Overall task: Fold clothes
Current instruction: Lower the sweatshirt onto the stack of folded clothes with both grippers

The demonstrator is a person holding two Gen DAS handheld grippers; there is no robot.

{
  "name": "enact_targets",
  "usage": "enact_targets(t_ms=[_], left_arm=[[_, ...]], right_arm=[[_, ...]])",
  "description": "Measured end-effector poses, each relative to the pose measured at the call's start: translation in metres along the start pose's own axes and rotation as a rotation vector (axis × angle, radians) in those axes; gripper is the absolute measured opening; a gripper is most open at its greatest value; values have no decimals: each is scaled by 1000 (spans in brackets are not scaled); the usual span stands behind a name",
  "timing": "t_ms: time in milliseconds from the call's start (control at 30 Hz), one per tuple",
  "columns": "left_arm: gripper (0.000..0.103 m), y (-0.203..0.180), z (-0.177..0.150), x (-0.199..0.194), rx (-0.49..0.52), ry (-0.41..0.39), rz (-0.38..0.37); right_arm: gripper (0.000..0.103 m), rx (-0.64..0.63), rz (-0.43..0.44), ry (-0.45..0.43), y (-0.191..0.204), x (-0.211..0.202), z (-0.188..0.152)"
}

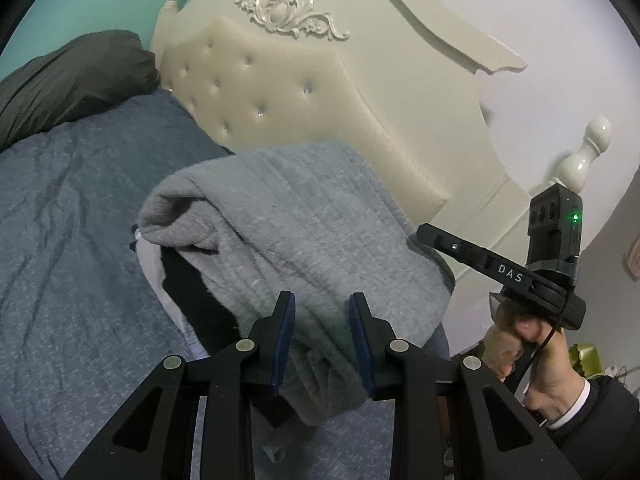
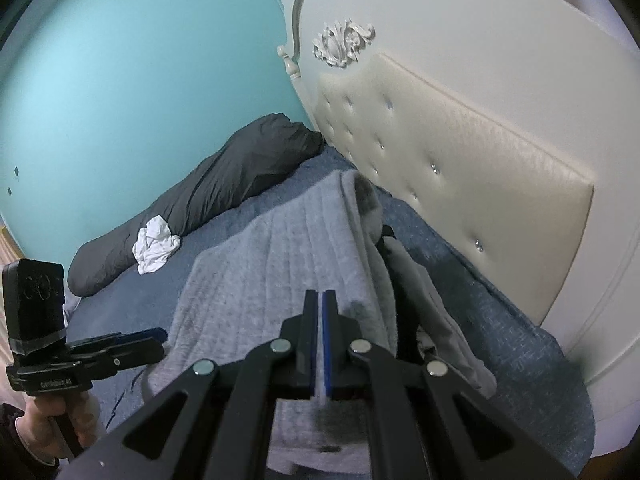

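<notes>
A grey ribbed garment (image 1: 296, 224) lies part folded on the blue bedspread (image 1: 72, 208), with a black and white lining showing at its left edge. My left gripper (image 1: 322, 304) is open, its blue pads on either side of the garment's near edge, not closed on it. My right gripper (image 2: 322, 300) is shut on the grey garment (image 2: 272, 248), with a thin strip of cloth between the pads. The right gripper also shows in the left wrist view (image 1: 424, 234), at the garment's right edge. The left gripper shows in the right wrist view (image 2: 156, 338), at the garment's left edge.
A cream tufted headboard (image 1: 280, 92) stands close behind the garment. A dark pillow (image 2: 224, 184) lies along the teal wall (image 2: 120, 80), with a crumpled white cloth (image 2: 154, 242) against it. A white bedpost (image 1: 588, 148) stands at the right.
</notes>
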State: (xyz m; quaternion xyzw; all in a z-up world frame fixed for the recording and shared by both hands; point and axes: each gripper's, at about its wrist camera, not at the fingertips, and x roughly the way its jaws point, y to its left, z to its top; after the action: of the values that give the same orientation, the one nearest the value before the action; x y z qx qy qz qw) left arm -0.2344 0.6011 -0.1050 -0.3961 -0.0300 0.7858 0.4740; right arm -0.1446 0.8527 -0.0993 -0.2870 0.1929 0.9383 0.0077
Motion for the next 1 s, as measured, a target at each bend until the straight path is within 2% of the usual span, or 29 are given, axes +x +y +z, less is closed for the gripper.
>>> enact_targets(t_ms=[800,1000], left_arm=[[32,23,-5,-113,-47,-74,144],[36,31,-9,-145,-51,-96,176]], right_arm=[[2,-89,22,1,99,-23,-4],[2,-93,6,-4,126,-27,-7]])
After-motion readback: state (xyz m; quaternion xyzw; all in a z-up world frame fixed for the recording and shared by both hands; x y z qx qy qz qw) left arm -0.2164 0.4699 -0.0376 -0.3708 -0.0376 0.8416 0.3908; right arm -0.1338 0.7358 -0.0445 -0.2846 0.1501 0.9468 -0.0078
